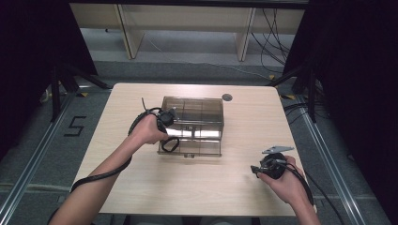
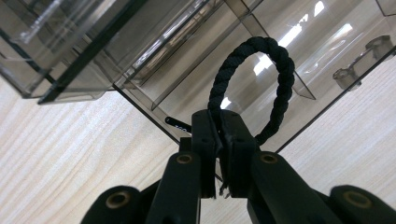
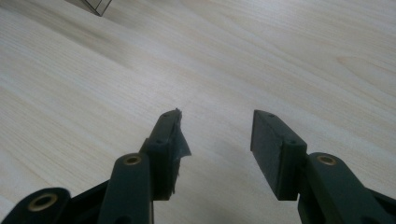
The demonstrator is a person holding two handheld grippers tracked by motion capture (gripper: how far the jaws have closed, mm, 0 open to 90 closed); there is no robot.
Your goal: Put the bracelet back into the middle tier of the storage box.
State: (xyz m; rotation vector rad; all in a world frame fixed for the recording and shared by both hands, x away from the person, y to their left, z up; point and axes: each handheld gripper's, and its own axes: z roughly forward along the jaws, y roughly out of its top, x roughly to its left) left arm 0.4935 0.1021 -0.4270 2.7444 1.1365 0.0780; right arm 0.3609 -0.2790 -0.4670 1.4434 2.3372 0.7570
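A smoky clear plastic organizer box (image 1: 193, 123) with inner dividers stands in the middle of the table, its lid open toward the front. My left gripper (image 1: 165, 129) is at the box's left front corner, shut on a black twisted rope loop (image 2: 261, 79). The same loop (image 1: 170, 144) hangs just over the lid's left edge. In the left gripper view the box's compartments (image 2: 154, 51) lie right behind the loop. My right gripper (image 1: 256, 170) rests low over bare wood at the front right, open, with nothing between its jaws (image 3: 217, 135).
The light wooden table (image 1: 141, 183) has bare room at the front and on both sides of the box. A small dark round disc (image 1: 227, 97) lies behind the box near the far edge. A metal latch (image 2: 359, 63) sits on the box's front wall.
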